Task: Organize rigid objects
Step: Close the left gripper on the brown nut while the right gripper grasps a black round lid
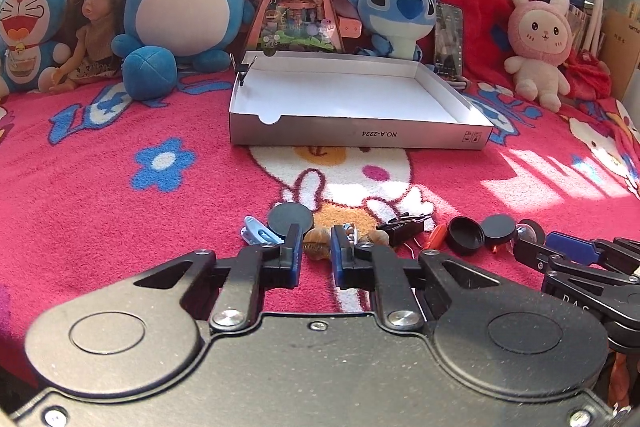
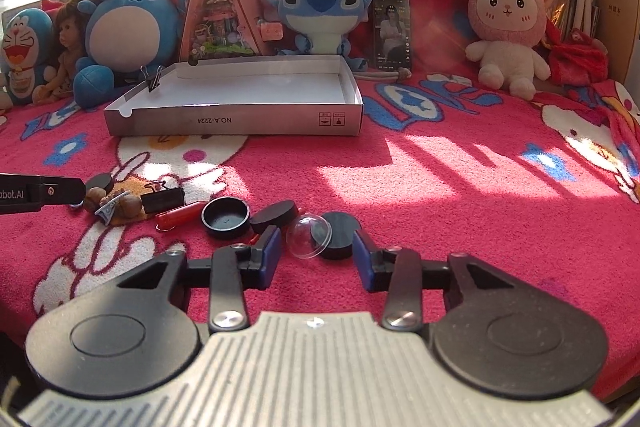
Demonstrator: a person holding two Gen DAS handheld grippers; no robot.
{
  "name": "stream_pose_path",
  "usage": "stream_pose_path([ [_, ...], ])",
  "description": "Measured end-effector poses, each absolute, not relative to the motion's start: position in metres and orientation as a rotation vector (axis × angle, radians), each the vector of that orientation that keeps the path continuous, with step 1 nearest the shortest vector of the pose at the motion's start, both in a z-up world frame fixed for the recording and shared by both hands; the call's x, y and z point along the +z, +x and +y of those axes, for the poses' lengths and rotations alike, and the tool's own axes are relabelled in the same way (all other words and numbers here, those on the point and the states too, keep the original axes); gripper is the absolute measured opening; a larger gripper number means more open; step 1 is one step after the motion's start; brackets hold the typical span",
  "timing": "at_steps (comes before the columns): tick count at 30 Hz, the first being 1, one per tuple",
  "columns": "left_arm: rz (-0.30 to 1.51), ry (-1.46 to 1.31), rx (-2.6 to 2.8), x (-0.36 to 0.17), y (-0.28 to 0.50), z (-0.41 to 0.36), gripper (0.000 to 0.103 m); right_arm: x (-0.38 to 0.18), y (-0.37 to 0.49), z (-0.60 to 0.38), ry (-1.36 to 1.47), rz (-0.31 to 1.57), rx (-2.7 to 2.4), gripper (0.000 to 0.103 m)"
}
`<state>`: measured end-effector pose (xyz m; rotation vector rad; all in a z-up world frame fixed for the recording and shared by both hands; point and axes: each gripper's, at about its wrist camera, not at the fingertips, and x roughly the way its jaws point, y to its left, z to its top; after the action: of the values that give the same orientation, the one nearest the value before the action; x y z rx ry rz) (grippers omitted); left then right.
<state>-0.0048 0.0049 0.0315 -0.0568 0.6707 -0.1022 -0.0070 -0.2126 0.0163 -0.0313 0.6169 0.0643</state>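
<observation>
The white tray box (image 1: 360,137) has "NO.A-2224" printed upside down on its near wall, long side running left-right across the pink bed blanket (image 1: 100,207). Near the front there's a row of small stuff. The left tongs (image 1: 316,247) are clenched on a brown walnut-like nut (image 1: 315,242), with a black disc (image 1: 290,218) just left of it. Over on the right, the right tongs (image 2: 316,251) straddle a clear dome (image 2: 308,235) and black puck (image 2: 339,233), but I can't tell if they're pressing.

"NO.A-2224" upside down on the cardboard tray's front wall (image 1: 360,135), "obot.AI" on the left hand-held gripper (image 2: 24,195)
</observation>
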Motion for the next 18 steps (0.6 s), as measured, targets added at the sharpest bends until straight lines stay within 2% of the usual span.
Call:
stream_pose_path([
  [5, 0.679, -0.045, -0.116, 0.027, 0.003, 0.001, 0.013, 0.015, -0.005, -0.202, -0.063, 0.608, 0.089, 0.04],
  [18, 0.676, -0.006, -0.104, 0.016, 0.013, -0.002, 0.013, 0.012, 0.01, -0.197, -0.088, 0.603, 0.086, 0.039],
])
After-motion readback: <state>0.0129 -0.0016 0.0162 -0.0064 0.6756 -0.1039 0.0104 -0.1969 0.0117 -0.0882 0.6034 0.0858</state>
